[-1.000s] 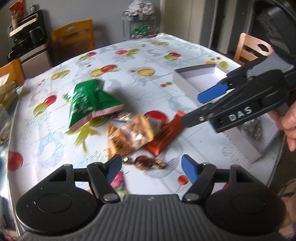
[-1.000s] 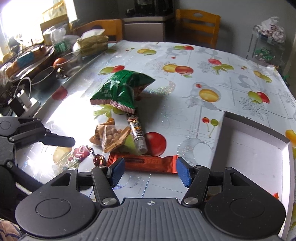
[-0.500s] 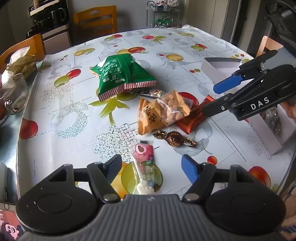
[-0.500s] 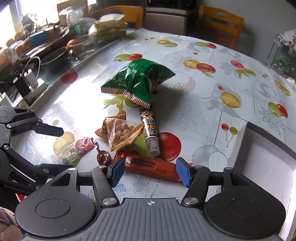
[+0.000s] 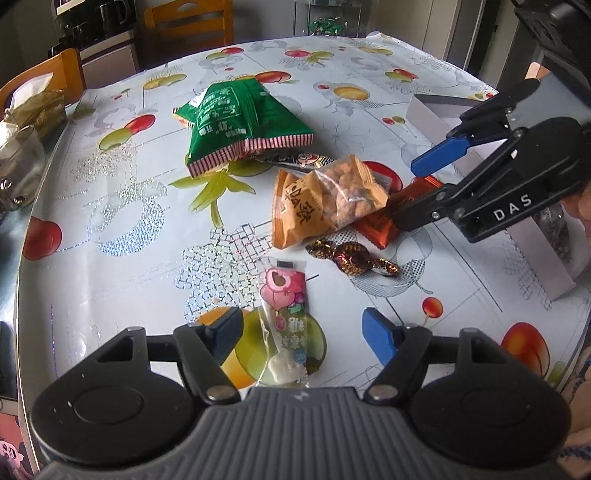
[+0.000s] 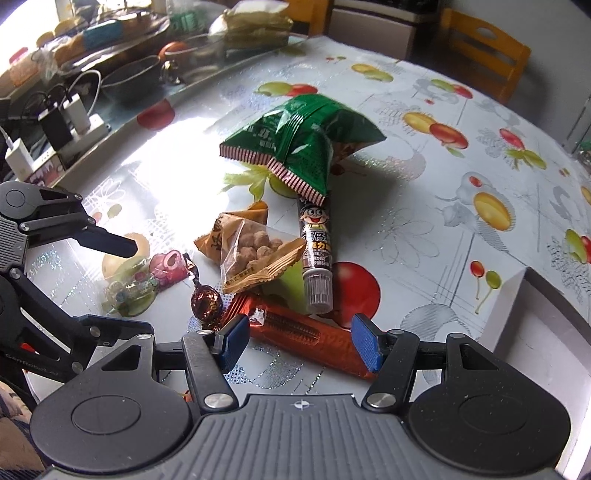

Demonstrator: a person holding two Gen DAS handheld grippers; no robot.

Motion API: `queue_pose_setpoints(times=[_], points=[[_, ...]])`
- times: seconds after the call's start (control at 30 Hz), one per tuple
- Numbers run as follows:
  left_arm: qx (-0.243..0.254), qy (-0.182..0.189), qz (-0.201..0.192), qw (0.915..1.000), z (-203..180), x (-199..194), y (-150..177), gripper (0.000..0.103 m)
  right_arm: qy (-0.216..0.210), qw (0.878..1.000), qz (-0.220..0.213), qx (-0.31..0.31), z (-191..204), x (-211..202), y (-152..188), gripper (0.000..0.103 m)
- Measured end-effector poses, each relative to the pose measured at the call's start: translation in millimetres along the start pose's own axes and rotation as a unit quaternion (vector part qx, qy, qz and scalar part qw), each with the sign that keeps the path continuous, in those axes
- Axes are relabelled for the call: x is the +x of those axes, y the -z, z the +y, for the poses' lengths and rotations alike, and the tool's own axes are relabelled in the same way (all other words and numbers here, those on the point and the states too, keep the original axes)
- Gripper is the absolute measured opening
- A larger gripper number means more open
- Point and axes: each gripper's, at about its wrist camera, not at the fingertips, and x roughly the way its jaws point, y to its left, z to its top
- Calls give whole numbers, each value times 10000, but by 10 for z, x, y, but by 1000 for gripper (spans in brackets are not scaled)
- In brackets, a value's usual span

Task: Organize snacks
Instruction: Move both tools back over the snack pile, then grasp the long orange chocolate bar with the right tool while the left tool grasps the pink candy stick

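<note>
Snacks lie in a loose heap on the fruit-print table: a green bag, an orange peanut packet, a cartoon-face tube, a foil-wrapped chocolate, a red-orange bar and a pink packet. My left gripper hangs open over the pink packet, which shows between its fingers. Over the bar, my right gripper is open too, one finger at each side. Neither holds anything.
A white open box stands at the right with a dark packet inside. Wooden chairs ring the table. Beyond the left table edge are a glass jar, bowls and chargers.
Both grippers have come down closer to the snacks and rolled. The left one now has the pink packet between its fingers, and the right one straddles the bar. Their openings are unchanged.
</note>
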Motion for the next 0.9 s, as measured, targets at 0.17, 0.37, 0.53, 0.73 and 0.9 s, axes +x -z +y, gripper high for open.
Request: queue_pose_setpoints(times=[0.17, 0.37, 0.53, 0.73, 0.9], points=[[-131, -23, 34, 9999, 53, 26, 7, 71, -67, 9999, 104, -92, -14, 94, -35, 63], [-209, -44, 48, 9998, 100, 59, -11, 71, -142, 9995, 244, -117, -45, 185, -33, 69], [-166, -36, 34, 9999, 87, 90, -37, 71, -125, 9991, 373, -132, -56, 222, -4, 69], [-45, -47, -27, 10000, 49, 129, -53, 71, -81, 9990, 430, -72, -64, 175, 43, 70], [96, -47, -81, 9999, -2, 136, -43, 71, -127, 9985, 531, -96, 31, 125, 125, 71]])
